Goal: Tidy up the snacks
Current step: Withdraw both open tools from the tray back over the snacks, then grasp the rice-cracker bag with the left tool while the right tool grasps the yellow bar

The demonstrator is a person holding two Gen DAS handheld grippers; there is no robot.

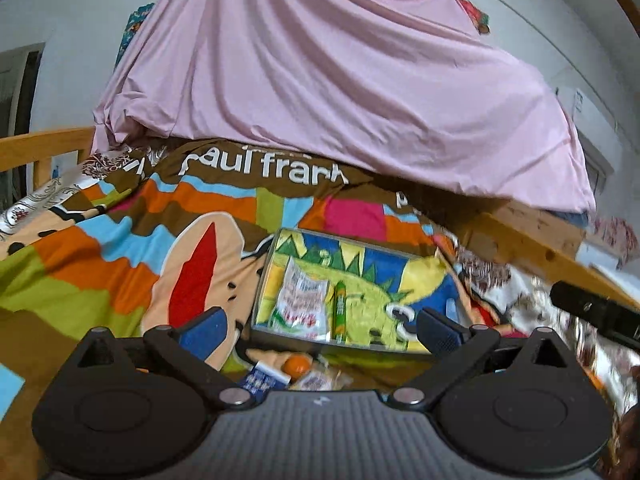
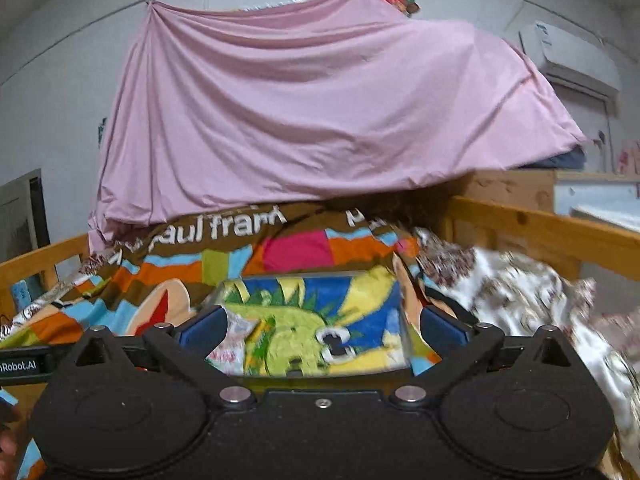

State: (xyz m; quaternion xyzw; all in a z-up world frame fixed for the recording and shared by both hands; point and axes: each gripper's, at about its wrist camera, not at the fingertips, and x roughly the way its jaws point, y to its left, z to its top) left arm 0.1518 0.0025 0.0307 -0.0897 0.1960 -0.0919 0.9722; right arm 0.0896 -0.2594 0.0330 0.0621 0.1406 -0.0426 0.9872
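1. Left wrist view: your left gripper (image 1: 320, 330) stands wide with nothing between its pads. Just under it lie loose snacks (image 1: 294, 374), including an orange round one and a small blue-and-white pack.
2. Straight ahead of those tongs sits the dinosaur-print tray (image 1: 264, 280). In it are a white snack packet (image 1: 300, 300) and a green stick snack (image 1: 340, 312). The stick's long axis runs away from the tongs, nearly in line with them, far tip leaning slightly left.
3. Your right gripper (image 2: 322, 334) is also spread wide and empty, with the tray (image 2: 352, 276) just beyond its tips.
4. Risk: the tray rests on a soft, rumpled blanket (image 1: 100, 240), so a hard push could tip it and spill the snacks.
5. Both views look smeared, so a reach made now could miss the small loose snacks.
6. Farthest, a pink sheet (image 1: 340, 80) hangs behind.
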